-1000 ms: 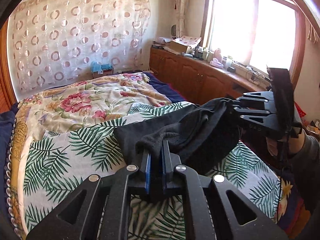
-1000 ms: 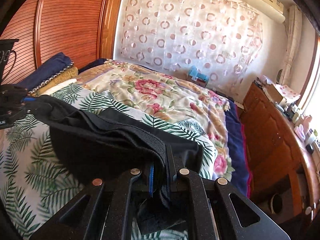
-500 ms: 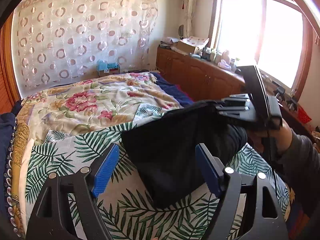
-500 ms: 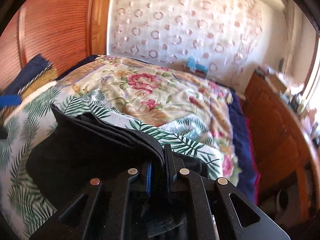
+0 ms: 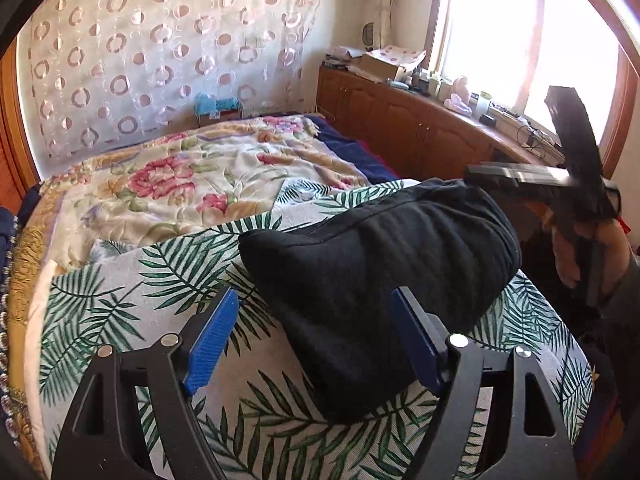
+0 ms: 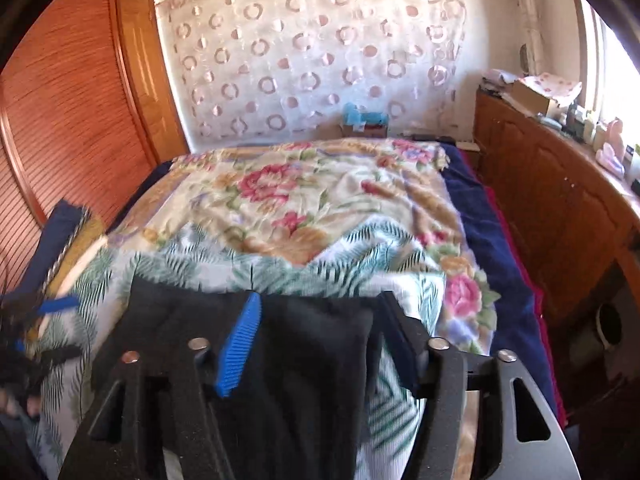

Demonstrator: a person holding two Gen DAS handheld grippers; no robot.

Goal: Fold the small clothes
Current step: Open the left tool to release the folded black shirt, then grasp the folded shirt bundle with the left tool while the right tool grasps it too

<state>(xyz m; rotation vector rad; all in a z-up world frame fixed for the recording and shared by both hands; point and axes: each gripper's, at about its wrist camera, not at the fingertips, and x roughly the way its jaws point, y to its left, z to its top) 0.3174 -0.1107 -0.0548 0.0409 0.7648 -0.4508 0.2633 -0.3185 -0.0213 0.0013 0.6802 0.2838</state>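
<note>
Fingers first, from my left hand across to my right. On the left gripper [image 5: 312, 340] the two blue pads stand wide apart and clamp nothing; the black garment [image 5: 384, 264] lies on the palm-leaf sheet [image 5: 132, 300] with its near corner reaching between them, closer to the right-hand pad [image 5: 416, 344] than the left-hand one. I cannot say for certain whether that right-hand pad brushes the cloth. Beyond the tips, past the garment's far edge, is the floral quilt [image 5: 180, 184].

Moving rightward, the garment sits as a thick doubled bundle, rounded along its far fold, with my right gripper [image 5: 520, 178] blurred just beyond its right end and a hand [image 5: 576, 248] behind it.

From the right wrist view, the right gripper [image 6: 320, 340] has its jaws opening. The black garment [image 6: 304, 360] passes under and between the fingers, but the pads do not press on it; the left-hand blue pad [image 6: 240, 348] stands clear above the cloth. This frame is blurred, so finer contact is beyond me.

I judge the step in hand to be the release after a fold, the bundle laid down on the sheet. Next I would want both grippers lifted clear without dragging the cloth, then a fresh pinch on an edge if another fold is needed.
</note>
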